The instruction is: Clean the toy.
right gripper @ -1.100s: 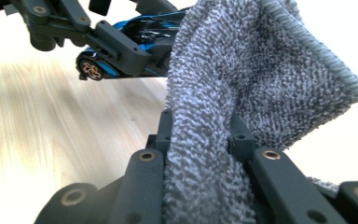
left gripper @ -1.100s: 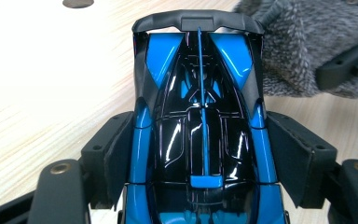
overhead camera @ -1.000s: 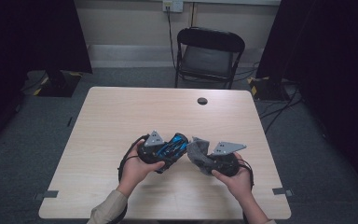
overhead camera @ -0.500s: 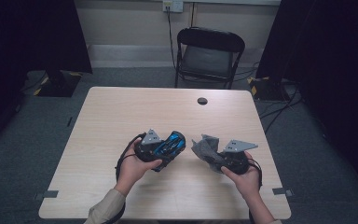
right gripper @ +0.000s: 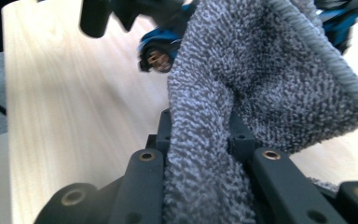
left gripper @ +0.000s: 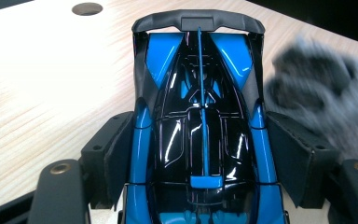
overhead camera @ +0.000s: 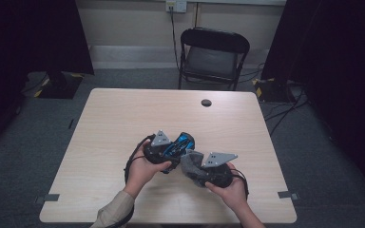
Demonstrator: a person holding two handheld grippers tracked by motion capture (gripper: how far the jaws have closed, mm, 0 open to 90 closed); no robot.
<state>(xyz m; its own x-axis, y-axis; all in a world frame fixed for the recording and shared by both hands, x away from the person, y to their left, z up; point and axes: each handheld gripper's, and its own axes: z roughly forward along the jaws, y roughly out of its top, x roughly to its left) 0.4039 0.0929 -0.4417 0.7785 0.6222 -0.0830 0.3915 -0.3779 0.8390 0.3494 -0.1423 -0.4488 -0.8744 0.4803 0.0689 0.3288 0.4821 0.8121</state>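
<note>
Left claw [overhead camera: 173, 151] pinching blue-and-black toy car [left gripper: 200, 121], pads pressed on both flanks, spoiler end pointing away from claw. Car held just above bench [overhead camera: 123, 123], near its middle, slightly toward 6 o'clock edge. Right claw [right gripper: 200, 126] pressed together on grey terry cloth [right gripper: 261, 79], fabric bunched between pads. Cloth [overhead camera: 192, 164] at car's 4 o'clock, touching or just beside its side; exact contact unclear. Round hole [overhead camera: 206, 102] in bench at 12 o'clock, well apart. Folding chair [overhead camera: 213, 54] beyond far edge.

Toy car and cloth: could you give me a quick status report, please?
Left gripper shut on the blue toy car. Right gripper shut on the grey cloth, cloth up beside the car. Nothing in the way on the table.
</note>
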